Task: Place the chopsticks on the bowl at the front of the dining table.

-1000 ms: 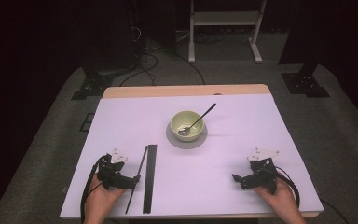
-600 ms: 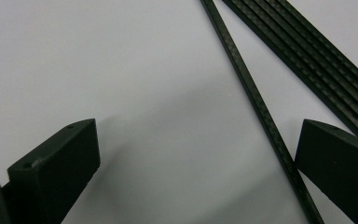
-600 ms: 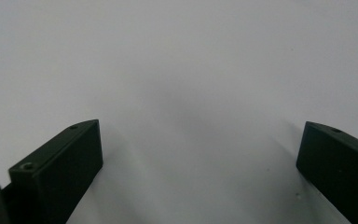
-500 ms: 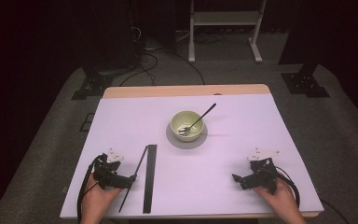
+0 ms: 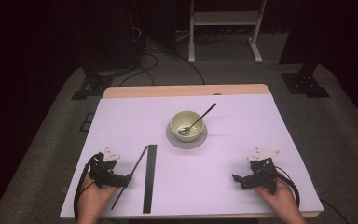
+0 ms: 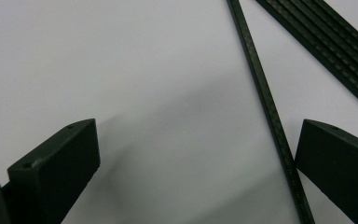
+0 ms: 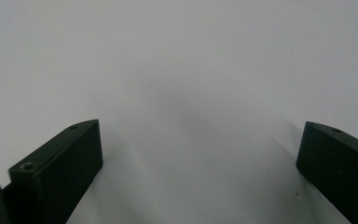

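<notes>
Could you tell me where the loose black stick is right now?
In the high view the stick lies slanted on the table's near left, between the open left gripper and the black strip bundle.

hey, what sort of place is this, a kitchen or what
Probably a lab or recording studio, not a kitchen: dark surroundings, cables on grey carpet, stand bases, and one white-covered table with only a bowl.

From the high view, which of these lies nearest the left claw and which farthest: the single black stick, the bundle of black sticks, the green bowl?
1. Single black stick: angled between the open left claw jaws, at the table's near left.
2. Bundle of black sticks: just right of that stick.
3. Green bowl: mid-table, farthest, with a spoon in it.
</notes>
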Available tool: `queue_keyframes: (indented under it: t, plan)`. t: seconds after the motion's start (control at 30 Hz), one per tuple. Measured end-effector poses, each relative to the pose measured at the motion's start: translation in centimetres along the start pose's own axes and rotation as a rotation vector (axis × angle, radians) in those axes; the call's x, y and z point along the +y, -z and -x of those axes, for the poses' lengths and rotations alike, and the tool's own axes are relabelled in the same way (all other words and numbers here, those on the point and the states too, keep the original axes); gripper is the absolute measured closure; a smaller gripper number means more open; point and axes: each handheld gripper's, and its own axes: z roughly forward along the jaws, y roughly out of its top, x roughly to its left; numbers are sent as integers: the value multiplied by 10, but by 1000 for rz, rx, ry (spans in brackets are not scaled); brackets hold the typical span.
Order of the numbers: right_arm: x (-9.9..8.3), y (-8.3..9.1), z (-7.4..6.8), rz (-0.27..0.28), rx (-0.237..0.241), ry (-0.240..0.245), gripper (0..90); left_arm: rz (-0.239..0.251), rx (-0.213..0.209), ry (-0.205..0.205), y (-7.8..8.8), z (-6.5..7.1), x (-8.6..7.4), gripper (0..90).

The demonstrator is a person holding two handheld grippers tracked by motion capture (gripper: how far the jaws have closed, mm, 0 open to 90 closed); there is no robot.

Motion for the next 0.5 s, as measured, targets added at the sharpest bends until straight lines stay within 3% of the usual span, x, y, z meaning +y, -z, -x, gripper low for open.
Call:
queue_keyframes:
  t: [0.5]
  plan:
    - [0, 0, 0, 0, 0, 0, 0, -11, 33, 9, 1, -12, -2, 0]
